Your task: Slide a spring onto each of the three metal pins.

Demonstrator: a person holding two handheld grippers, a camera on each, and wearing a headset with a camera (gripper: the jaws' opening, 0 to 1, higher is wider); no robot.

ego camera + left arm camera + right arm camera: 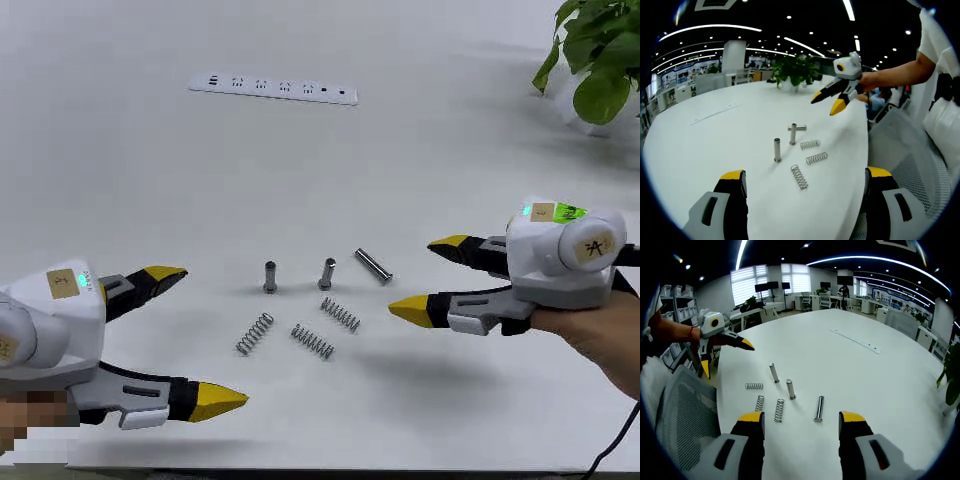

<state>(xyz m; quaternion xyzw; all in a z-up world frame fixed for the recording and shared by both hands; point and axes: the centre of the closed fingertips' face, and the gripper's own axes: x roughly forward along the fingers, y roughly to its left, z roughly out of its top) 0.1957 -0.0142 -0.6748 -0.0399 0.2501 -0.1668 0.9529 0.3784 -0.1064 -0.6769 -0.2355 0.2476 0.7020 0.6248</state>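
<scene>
Springs (312, 341), lying between the wide-open, empty left gripper (215, 336) and right gripper (410, 276), look light, soft and ready to roll, so pinch one gently at mid-length.

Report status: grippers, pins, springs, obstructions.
Left gripper open, right gripper open, both empty. Silver metal pins bare: two upright, one lying flat. Three coiled steel springs loose on white table beside them. Nothing in the way.
</scene>
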